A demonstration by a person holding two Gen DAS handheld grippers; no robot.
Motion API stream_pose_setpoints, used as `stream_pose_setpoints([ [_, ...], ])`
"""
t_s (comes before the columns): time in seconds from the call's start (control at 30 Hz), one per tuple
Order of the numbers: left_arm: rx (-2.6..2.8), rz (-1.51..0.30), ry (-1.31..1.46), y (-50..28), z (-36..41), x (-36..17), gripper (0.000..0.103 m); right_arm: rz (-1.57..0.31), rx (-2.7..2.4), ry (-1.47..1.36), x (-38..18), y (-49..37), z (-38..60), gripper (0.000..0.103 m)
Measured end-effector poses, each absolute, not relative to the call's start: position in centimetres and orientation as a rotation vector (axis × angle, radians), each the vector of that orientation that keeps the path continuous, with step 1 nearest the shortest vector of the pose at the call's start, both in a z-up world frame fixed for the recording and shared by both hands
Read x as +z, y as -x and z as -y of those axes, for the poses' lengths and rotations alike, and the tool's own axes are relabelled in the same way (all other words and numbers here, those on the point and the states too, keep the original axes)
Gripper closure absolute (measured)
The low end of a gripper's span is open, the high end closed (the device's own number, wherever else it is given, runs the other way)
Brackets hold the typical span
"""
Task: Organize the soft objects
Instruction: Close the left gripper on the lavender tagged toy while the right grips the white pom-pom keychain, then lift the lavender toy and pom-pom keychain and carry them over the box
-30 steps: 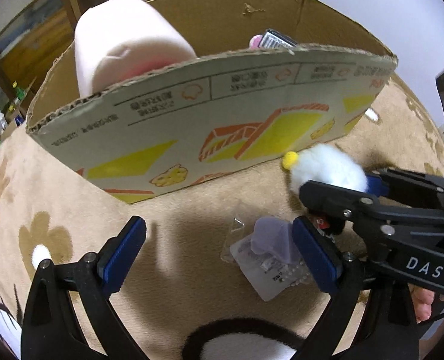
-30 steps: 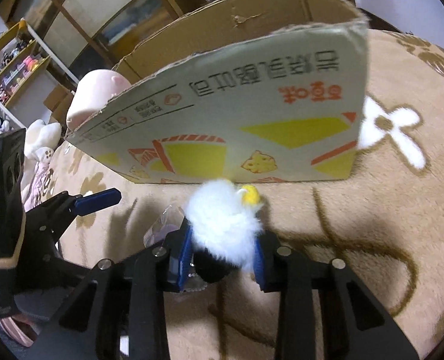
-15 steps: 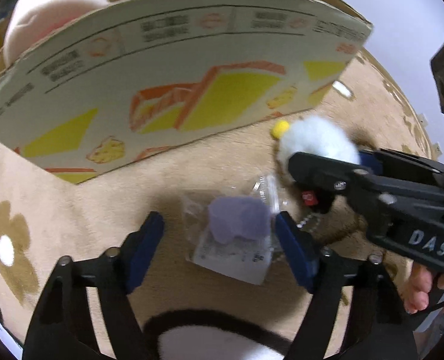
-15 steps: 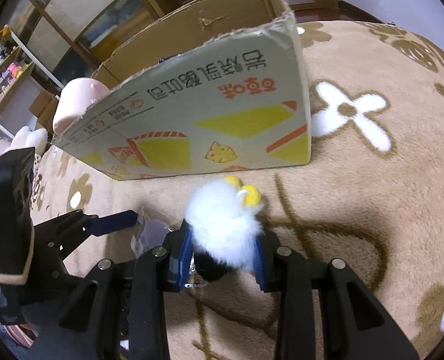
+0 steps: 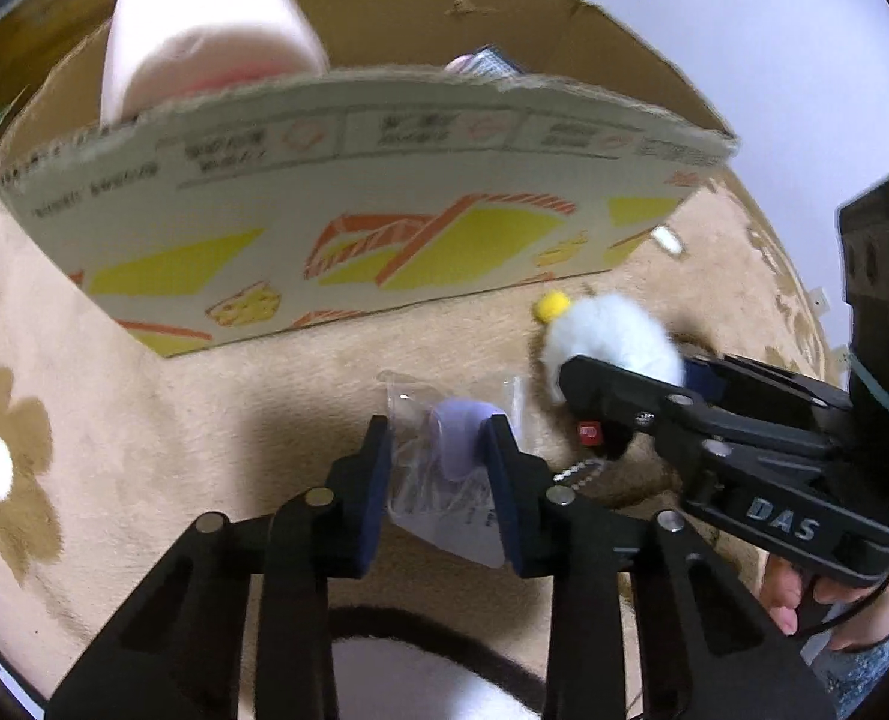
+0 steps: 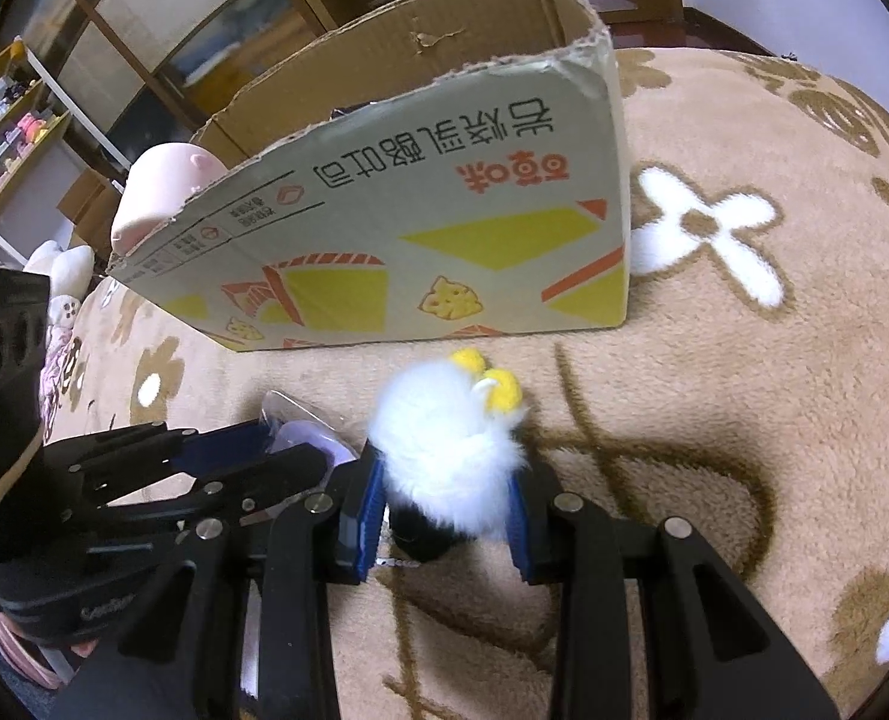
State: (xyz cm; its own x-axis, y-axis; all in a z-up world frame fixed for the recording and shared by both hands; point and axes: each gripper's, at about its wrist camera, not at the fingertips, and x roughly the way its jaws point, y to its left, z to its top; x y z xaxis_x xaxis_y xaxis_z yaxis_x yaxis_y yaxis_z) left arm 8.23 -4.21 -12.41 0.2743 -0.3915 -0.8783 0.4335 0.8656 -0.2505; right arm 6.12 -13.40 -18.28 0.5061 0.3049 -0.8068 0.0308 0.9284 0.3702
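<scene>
Your left tool [image 5: 441,450] pinches the bagged purple item [image 5: 459,441] on the carpet [image 6: 744,420]; your right tool [image 6: 444,495] clamps the white fluffy toy [image 6: 450,426], both near the cardboard box [image 6: 444,228], likely their destination.

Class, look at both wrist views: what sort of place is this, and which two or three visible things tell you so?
Probably a room in a home, worked on at floor level: a beige flower-patterned rug, wooden shelves crowded with toys, and plush toys piled beside a cardboard box.
</scene>
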Motion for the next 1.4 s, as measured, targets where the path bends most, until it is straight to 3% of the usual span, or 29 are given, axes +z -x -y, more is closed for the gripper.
stream_pose_setpoints([
  [0.2,-0.578,-1.110,-0.066,-7.2,5.0,-11.3,0.089,-1.005,0.166,-0.353,-17.1,-5.4,13.9,0.068],
  [0.63,-0.483,-0.920,-0.142,-4.2,4.1,-7.3,0.090,-0.875,0.159,-0.315,-13.0,-2.8,14.4,0.068],
  [1.07,-0.435,-0.611,-0.154,-0.5,2.6,-1.0,0.090,-0.632,0.124,-0.248,-5.9,0.1,15.2,0.068],
  [1.4,-0.405,-0.520,-0.147,-3.2,3.0,1.2,0.090,-0.500,0.121,-0.219,-1.1,-1.1,16.1,0.068],
])
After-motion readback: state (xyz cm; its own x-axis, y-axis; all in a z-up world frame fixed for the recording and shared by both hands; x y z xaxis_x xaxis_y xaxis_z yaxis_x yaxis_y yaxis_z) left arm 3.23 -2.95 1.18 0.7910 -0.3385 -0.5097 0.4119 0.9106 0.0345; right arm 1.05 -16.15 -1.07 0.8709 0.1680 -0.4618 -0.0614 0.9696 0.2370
